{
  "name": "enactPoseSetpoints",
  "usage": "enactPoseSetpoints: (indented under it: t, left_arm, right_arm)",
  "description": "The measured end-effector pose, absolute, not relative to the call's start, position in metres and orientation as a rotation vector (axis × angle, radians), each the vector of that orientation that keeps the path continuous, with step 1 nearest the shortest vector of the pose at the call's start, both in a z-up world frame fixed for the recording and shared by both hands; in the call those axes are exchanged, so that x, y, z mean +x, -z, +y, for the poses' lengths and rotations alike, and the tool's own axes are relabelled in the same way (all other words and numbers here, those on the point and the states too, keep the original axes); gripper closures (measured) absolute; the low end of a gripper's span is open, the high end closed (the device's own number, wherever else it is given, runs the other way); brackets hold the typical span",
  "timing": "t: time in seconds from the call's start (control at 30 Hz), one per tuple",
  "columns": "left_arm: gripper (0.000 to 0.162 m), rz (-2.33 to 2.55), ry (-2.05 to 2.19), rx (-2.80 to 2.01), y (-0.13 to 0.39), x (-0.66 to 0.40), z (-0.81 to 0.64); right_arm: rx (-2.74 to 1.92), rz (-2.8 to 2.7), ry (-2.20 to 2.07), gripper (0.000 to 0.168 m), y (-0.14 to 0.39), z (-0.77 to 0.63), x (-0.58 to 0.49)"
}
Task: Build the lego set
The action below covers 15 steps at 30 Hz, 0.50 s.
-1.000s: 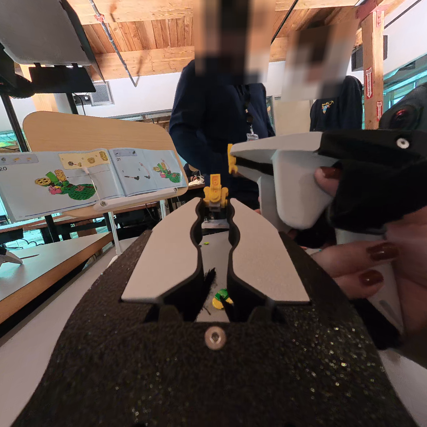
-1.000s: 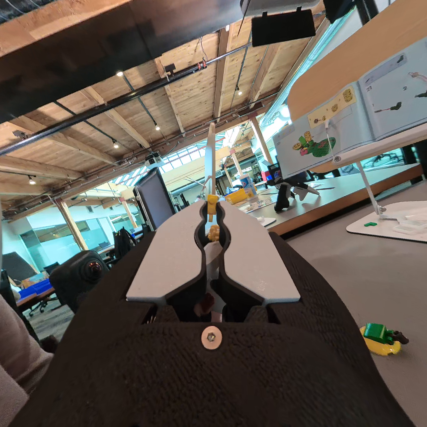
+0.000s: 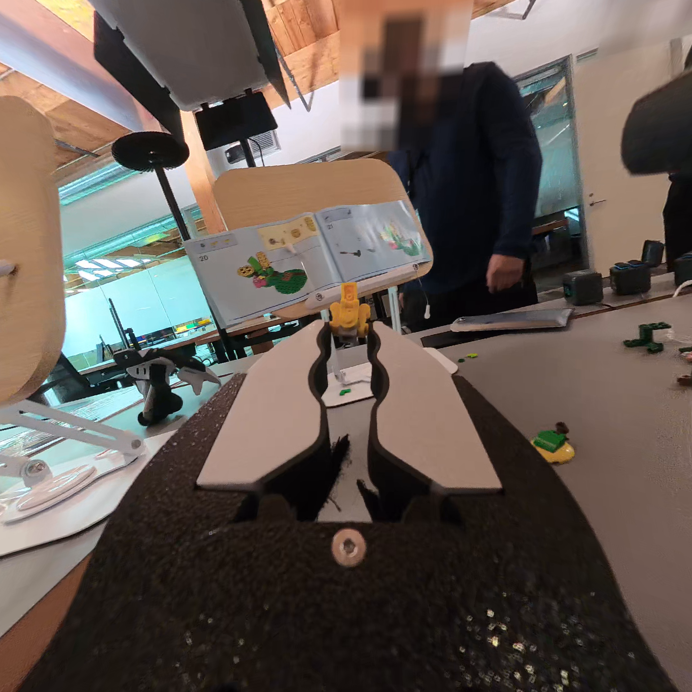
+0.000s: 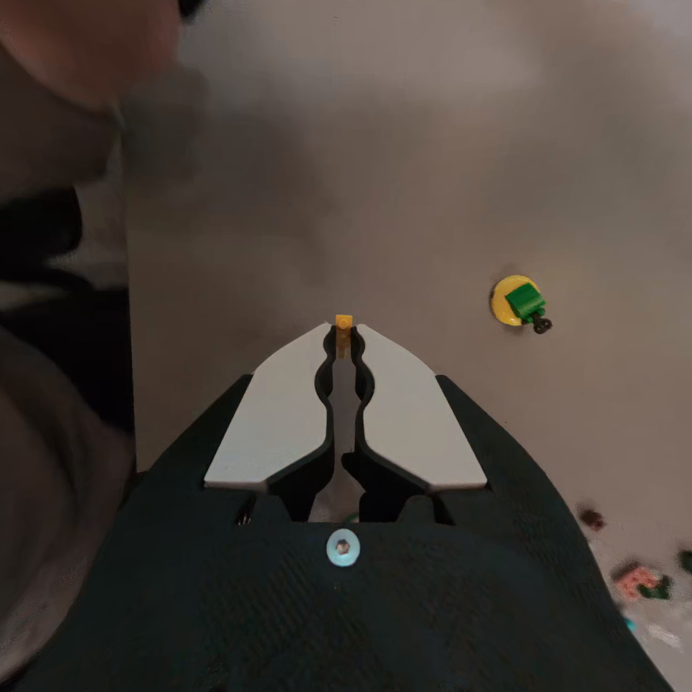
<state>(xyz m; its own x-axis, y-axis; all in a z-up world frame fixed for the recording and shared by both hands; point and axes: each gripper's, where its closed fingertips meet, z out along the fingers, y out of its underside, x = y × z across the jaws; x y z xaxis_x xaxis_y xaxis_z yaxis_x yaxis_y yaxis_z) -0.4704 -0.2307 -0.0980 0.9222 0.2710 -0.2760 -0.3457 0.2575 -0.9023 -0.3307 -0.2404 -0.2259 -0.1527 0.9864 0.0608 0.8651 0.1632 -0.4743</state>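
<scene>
My left gripper (image 3: 348, 329) is shut on a small yellow lego assembly (image 3: 348, 312) with a grey base, held up in the air in front of the open instruction booklet (image 3: 310, 258). My right gripper (image 4: 343, 328) is shut on a small yellow-orange lego piece (image 4: 343, 329) and points down at the grey table (image 4: 412, 187). A yellow disc with a green brick and a black pin (image 4: 518, 301) lies on the table to the right of it. That disc also shows in the left wrist view (image 3: 552, 445).
The booklet rests on a wooden stand with a white base (image 3: 348, 389). Dark green lego pieces (image 3: 649, 337) and tiny green bits lie at the far right. Pink and green pieces (image 4: 640, 584) lie blurred at lower right. A person (image 3: 468, 194) stands behind the table. A spare gripper (image 3: 161, 385) rests at left. The gap from one gripper's tips to the other's is roughly 20 centimetres.
The two grippers have moved apart. My right gripper swung from pointing up beside the left one to pointing down at the table. My left gripper turned; the right gripper is out of its view.
</scene>
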Motion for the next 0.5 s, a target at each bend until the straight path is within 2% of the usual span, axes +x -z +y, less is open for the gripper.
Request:
enactPoseSetpoints:
  t: [0.2, 0.5]
  left_arm:
    - [0.144, 0.105, -0.422, -1.25, 0.1, -0.464, -0.228]
    - [0.144, 0.099, -0.425, -1.25, 0.101, -0.468, -0.23]
  right_arm:
    - [-1.539, -2.57, -0.227, 0.163, 0.249, -0.254, -0.317]
    - [-1.485, -2.718, -0.095, 0.16, 0.262, -0.251, -0.308]
